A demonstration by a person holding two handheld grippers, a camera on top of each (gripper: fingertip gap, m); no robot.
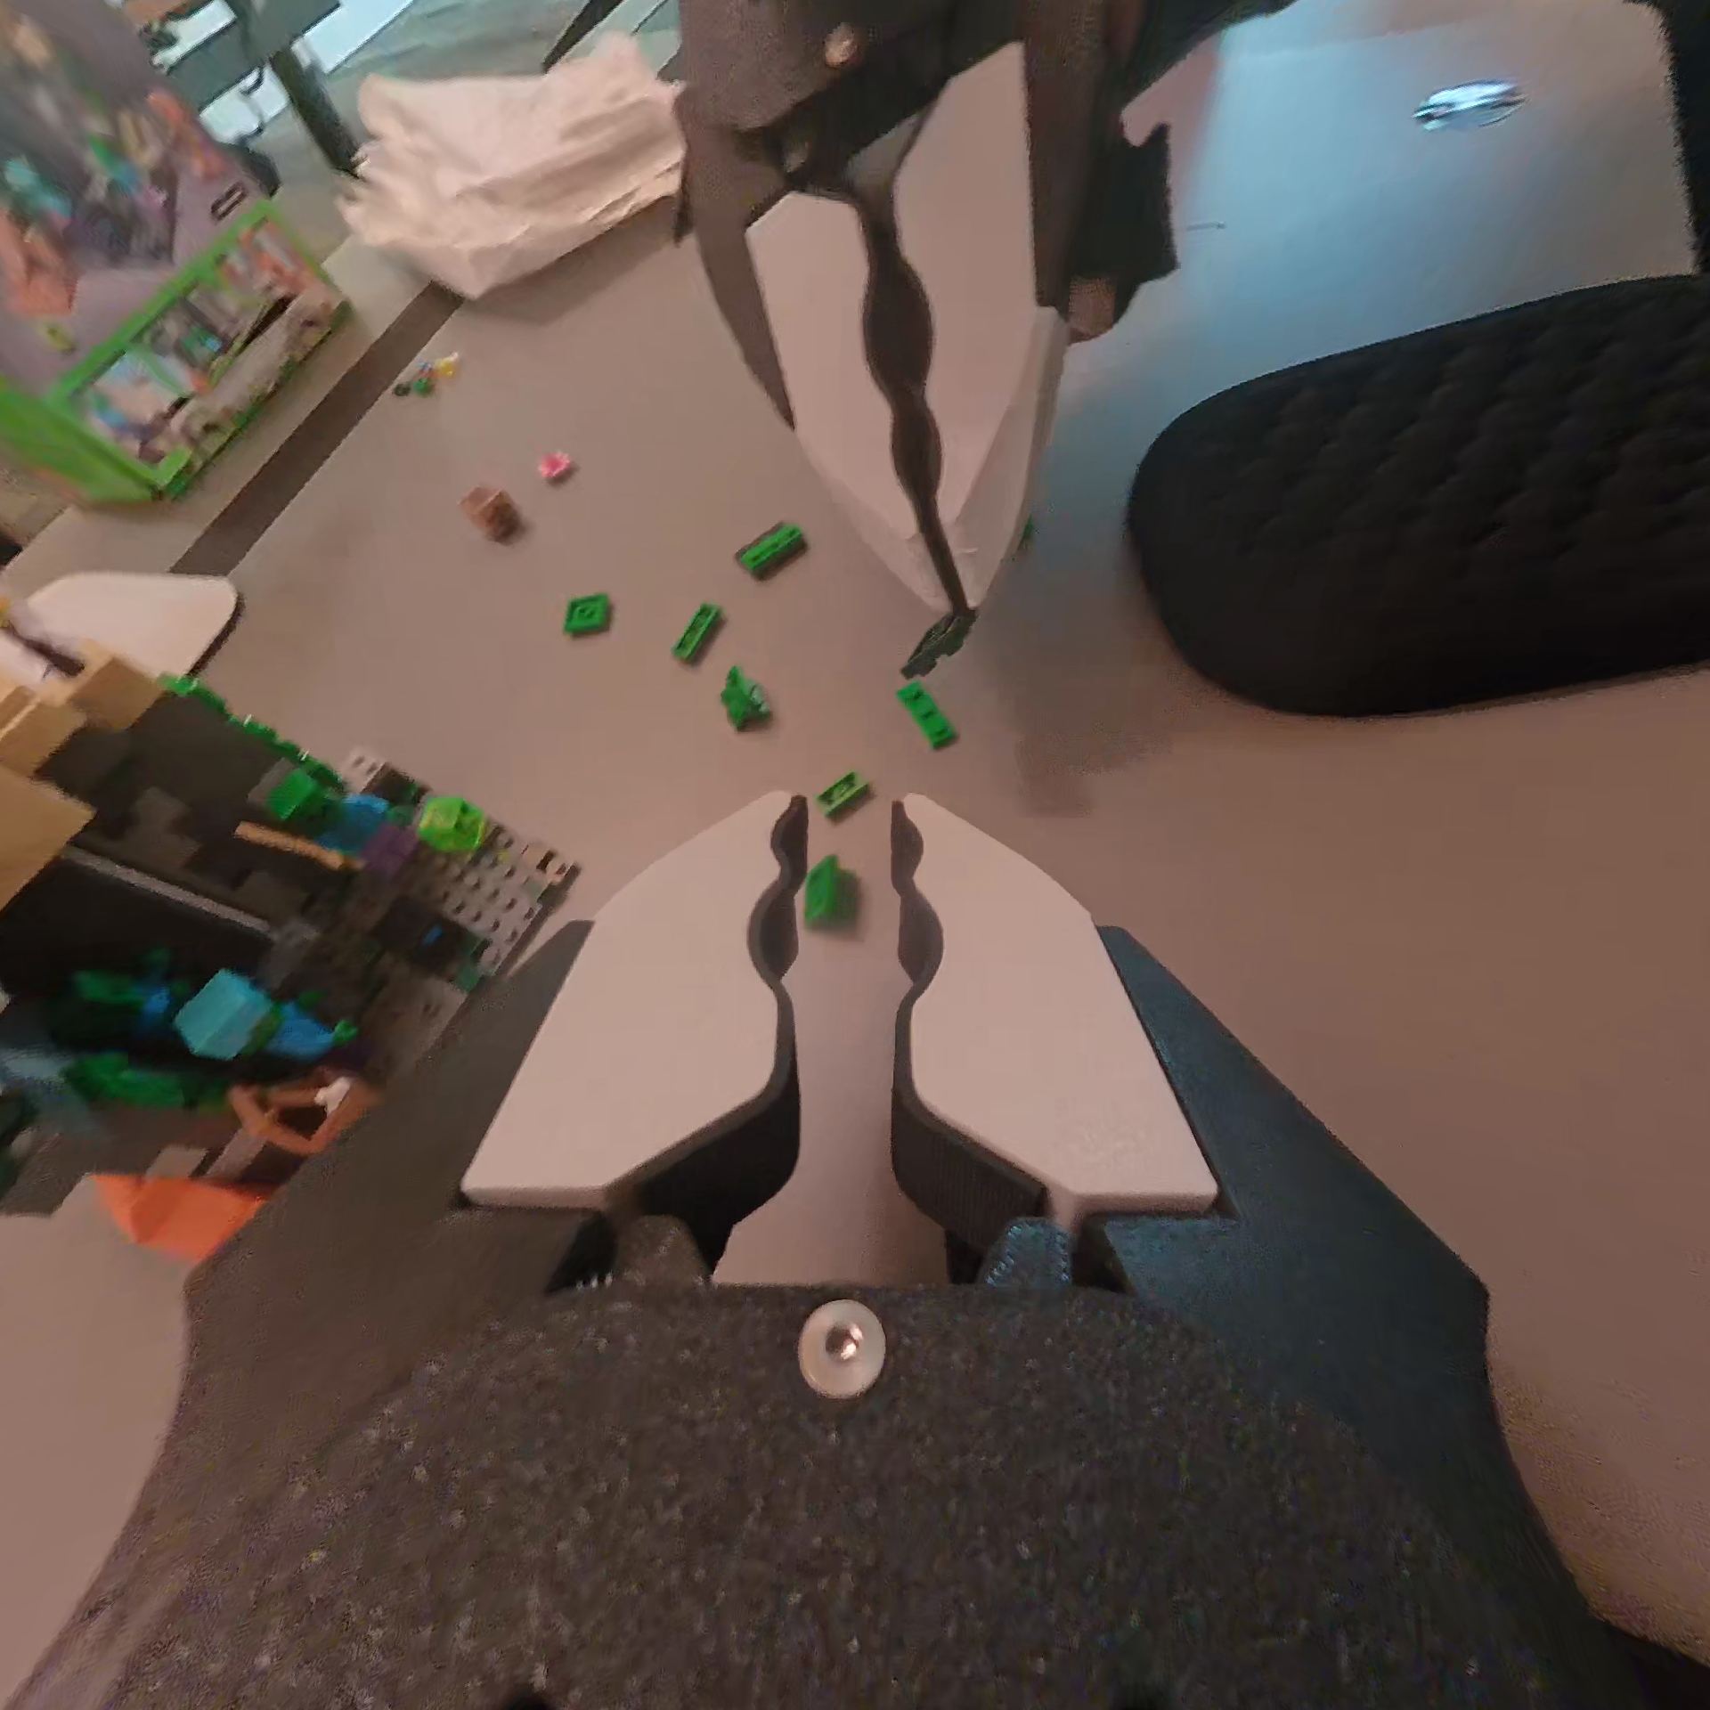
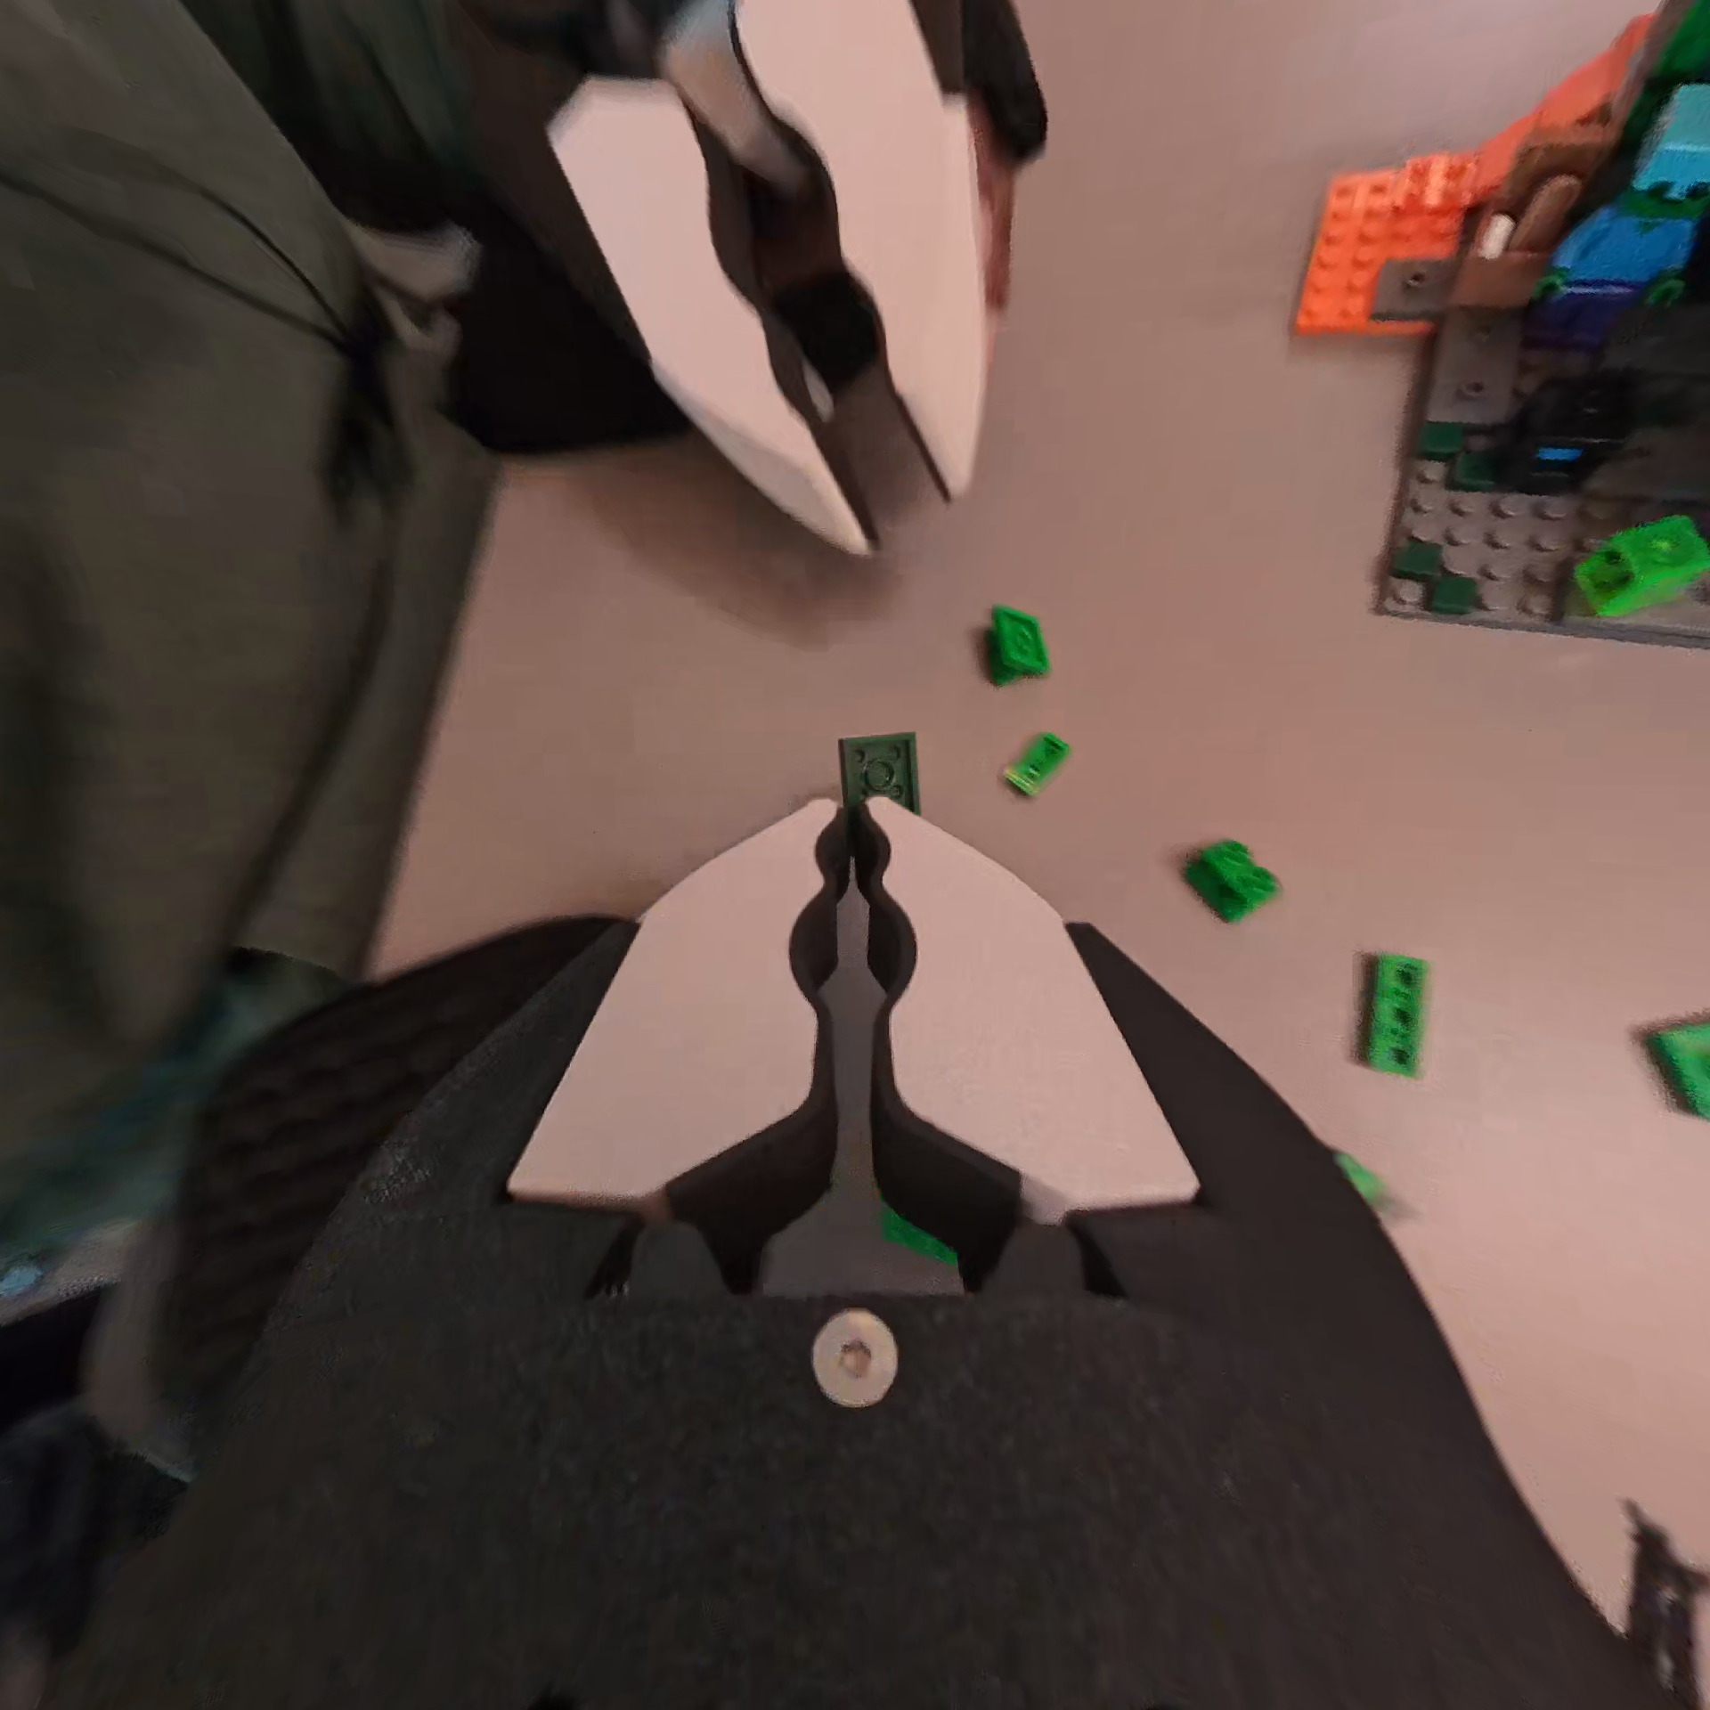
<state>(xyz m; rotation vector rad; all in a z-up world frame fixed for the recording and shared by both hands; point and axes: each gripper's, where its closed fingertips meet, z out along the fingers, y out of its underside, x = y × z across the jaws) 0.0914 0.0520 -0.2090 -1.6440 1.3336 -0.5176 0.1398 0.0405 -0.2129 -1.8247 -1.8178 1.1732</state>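
Dark-green plate (long axis forward) pinched by right gripper.

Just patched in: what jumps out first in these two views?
The right gripper is shut on a dark green plate, held up off the table. The left gripper hangs open over scattered green bricks. A colourful brick build stands at its left.

A matte grey tabletop spreads beneath and beyond both tongs. Right of the left tongs lies a black quilted cushion. Far ahead and leftward sit crumpled white paper and a green-edged printed cardboard box. A dark table leg stands beyond, with pale daylight behind it.
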